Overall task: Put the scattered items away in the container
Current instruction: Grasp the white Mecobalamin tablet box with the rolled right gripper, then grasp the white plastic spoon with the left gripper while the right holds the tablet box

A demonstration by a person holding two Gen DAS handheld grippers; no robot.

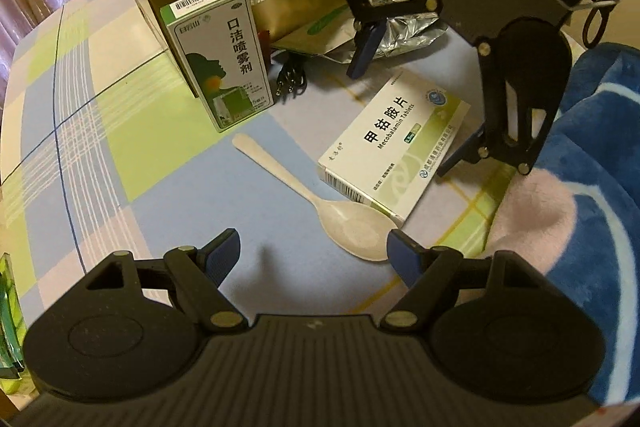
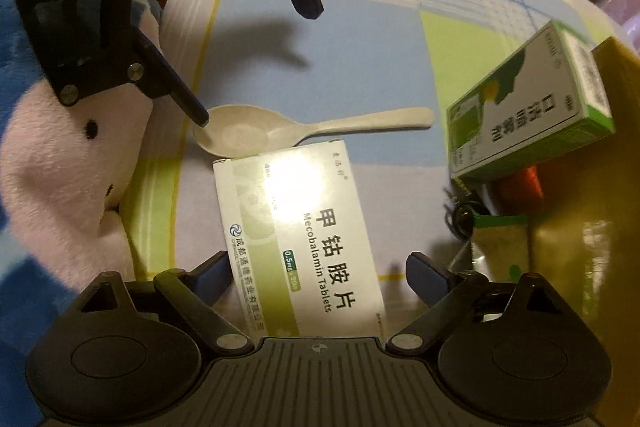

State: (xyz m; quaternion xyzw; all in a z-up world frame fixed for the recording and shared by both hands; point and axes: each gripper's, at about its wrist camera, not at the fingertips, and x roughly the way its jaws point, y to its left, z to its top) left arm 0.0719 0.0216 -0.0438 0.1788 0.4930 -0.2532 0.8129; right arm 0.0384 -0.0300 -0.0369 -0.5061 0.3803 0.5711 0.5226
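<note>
Steeply tilted, right gripper (image 2: 316, 275) straddles tablet box (image 2: 304, 239), jaws seemingly untouching.

The left gripper (image 1: 314, 247) is seen along the bottom of the left wrist view, jaws parted, with nothing pressed between the blue pads (image 1: 222, 247). The right gripper (image 2: 320, 273) is seen along the bottom of the right wrist view, pointed steeply down, jaws spread wide and both pads clear of any surface. In the upper right of the left wrist view the right gripper is seen again, tilted downward; in the upper left of the right wrist view the left gripper appears likewise
</note>
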